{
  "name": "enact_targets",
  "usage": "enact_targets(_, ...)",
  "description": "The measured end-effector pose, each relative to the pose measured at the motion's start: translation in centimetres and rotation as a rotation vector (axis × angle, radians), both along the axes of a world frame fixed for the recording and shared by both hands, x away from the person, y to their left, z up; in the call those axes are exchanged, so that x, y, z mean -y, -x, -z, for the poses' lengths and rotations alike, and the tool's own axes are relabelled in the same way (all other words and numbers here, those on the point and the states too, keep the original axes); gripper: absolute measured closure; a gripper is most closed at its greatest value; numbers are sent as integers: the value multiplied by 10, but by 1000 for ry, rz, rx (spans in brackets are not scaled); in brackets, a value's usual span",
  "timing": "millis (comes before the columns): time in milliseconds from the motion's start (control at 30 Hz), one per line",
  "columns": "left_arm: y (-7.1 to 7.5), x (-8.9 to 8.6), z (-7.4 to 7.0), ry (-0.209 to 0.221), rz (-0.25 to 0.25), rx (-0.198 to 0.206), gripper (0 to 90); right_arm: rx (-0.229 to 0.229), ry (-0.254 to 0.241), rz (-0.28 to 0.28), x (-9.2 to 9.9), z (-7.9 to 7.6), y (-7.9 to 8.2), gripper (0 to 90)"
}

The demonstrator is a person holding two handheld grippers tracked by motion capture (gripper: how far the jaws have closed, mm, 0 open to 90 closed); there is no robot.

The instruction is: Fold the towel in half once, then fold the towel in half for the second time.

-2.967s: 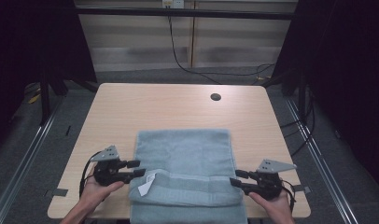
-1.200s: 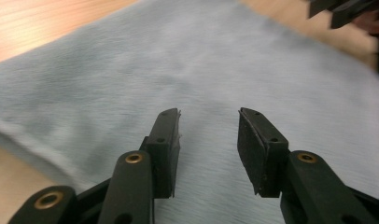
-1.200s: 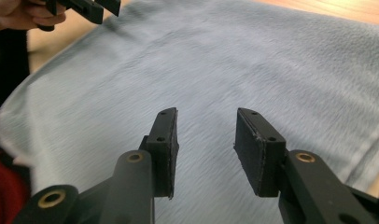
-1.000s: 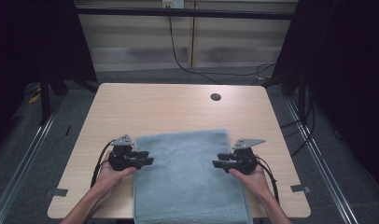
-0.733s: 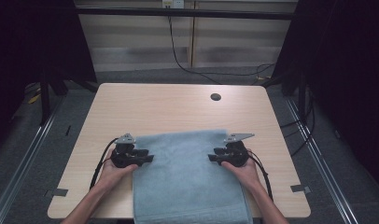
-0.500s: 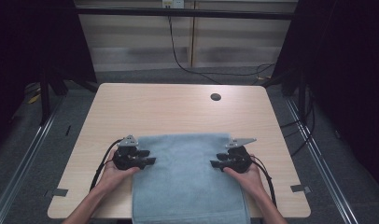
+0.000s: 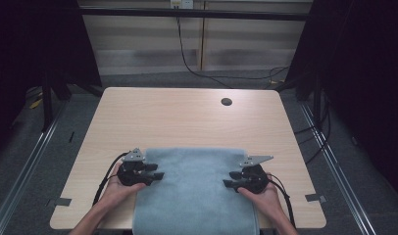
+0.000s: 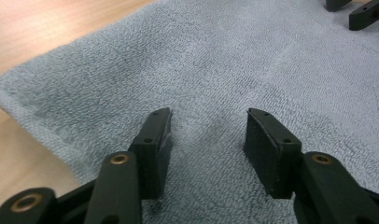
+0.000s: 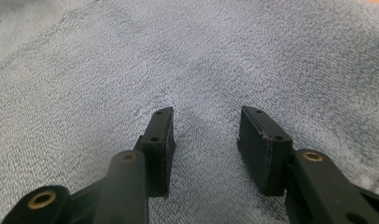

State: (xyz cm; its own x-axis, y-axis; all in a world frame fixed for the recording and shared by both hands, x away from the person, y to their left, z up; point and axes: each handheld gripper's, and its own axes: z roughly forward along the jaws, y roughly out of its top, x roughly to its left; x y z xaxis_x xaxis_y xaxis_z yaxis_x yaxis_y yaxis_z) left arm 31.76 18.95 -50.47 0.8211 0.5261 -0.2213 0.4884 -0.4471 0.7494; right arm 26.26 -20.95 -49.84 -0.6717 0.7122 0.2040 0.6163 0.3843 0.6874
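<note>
A grey-blue towel [image 7: 194, 191] lies folded on the near half of the table and hangs over the front edge. My left gripper [image 7: 158, 175] rests at its left edge, pointing inward. Its jaws have just been opening and stand open over the flat pile [image 8: 225, 56], with nothing between the pads [image 8: 208, 116]. At the towel's right edge my right gripper [image 7: 229, 180] also points inward. It is open just above the cloth [image 9: 178, 51], gripping nothing [image 9: 206, 114]. The right gripper's jaw tips [image 8: 360, 9] show far off in the left gripper view.
The wooden table [image 7: 187, 117] has a round cable hole [image 7: 226, 102] near its far edge. Bare wood stretches beyond the towel. Tape marks sit at the near left [image 7: 62, 201] and near right [image 7: 316, 198]. Dark floor and rails surround the table.
Both grippers came up from the towel's near corners, laying a fold over it and covering the white tag. Since then the right gripper slid back a little toward the person.
</note>
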Motion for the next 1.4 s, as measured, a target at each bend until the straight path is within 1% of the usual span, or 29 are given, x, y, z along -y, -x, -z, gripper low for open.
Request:
enact_targets(67, 6, 1, -2, -24, 16, 0, 496, -4, 5, -4, 0, -1, 6, 559)
enact_targets(133, 11, 2, -4, -39, 25, -8, 497, -10, -3, -10, 1, -1, 12, 560)
enact_targets(200, 15, 2, -6, -48, 39, -17, 497, -33, -17, -21, 2, -2, 15, 559)
enact_targets(233, 16, 2, -8, -49, 47, -19, 496, -38, -26, -23, 3, -3, 16, 557)
enact_targets(300, 15, -2, -12, -25, 49, -19, 495, -20, -39, -24, 7, -7, 15, 534)
enact_targets(333, 13, -4, -15, -24, 40, -14, 493, -10, -54, -15, 10, -10, 13, 524)
enact_targets(367, 10, -6, -18, -18, 25, -8, 490, 12, -62, -2, 13, -15, 11, 512)
enact_targets(400, 6, -9, -21, -8, 11, -4, 487, 40, -66, 10, 17, -19, 7, 505)
enact_targets(467, -5, -14, -26, 8, -31, 3, 475, 69, -84, 44, 27, -28, -2, 482)
enact_targets(500, -11, -17, -28, 20, -45, 13, 468, 81, -87, 54, 31, -31, -8, 481)
enact_targets(533, -18, -19, -29, 21, -69, 3, 468, 91, -86, 67, 35, -33, -14, 478)
enact_targets(567, -27, -21, -29, 11, -98, 11, 457, 101, -73, 82, 37, -34, -20, 464)
enact_targets(600, -31, -23, -29, 15, -112, 11, 443, 103, -59, 90, 41, -33, -30, 453)
enact_targets(667, -40, -25, -28, 17, -128, -5, 423, 103, -65, 103, 45, -30, -39, 437)
enact_targets(700, -45, -26, -27, 9, -145, 5, 413, 92, -66, 107, 47, -27, -44, 425)
enact_targets(733, -47, -27, -25, 24, -161, 2, 405, 88, -58, 114, 49, -25, -49, 415)
enact_targets(767, -49, -27, -23, 28, -159, -5, 389, 84, -62, 122, 51, -22, -53, 402)
enact_targets(800, -51, -27, -20, 11, -161, -7, 380, 70, -73, 125, 53, -19, -56, 395)
enact_targets(833, -53, -27, -16, -7, -156, -16, 367, 71, -75, 125, 54, -17, -58, 387)
enact_targets(900, -57, -29, -11, -17, -165, -36, 347, 60, -85, 124, 55, -12, -63, 371)
enact_targets(933, -58, -30, -9, -15, -172, -39, 336, 51, -88, 122, 55, -10, -64, 370)
enact_targets(1000, -59, -31, -5, -9, -165, -50, 322, 33, -94, 114, 54, -7, -64, 364)
enact_targets(1067, -59, -30, -2, -34, -158, -61, 310, 22, -96, 102, 52, -6, -63, 363)
enact_targets(1133, -57, -29, -1, -40, -147, -36, 299, 22, -91, 95, 52, -5, -62, 370)
enact_targets(1233, -56, -28, 0, -37, -139, -31, 324, 19, -91, 108, 53, -2, -62, 384)
enact_targets(1267, -56, -28, 0, -36, -136, -24, 359, 16, -93, 115, 53, -1, -63, 417)
enact_targets(1300, -57, -27, 1, -33, -135, -18, 386, 18, -91, 120, 52, 1, -64, 424)
enact_targets(1367, -57, -26, 2, -26, -140, -14, 388, 21, -57, 123, 50, 4, -67, 412)
enact_targets(1400, -58, -26, 2, -32, -141, -4, 394, 22, -47, 124, 49, 5, -68, 418)
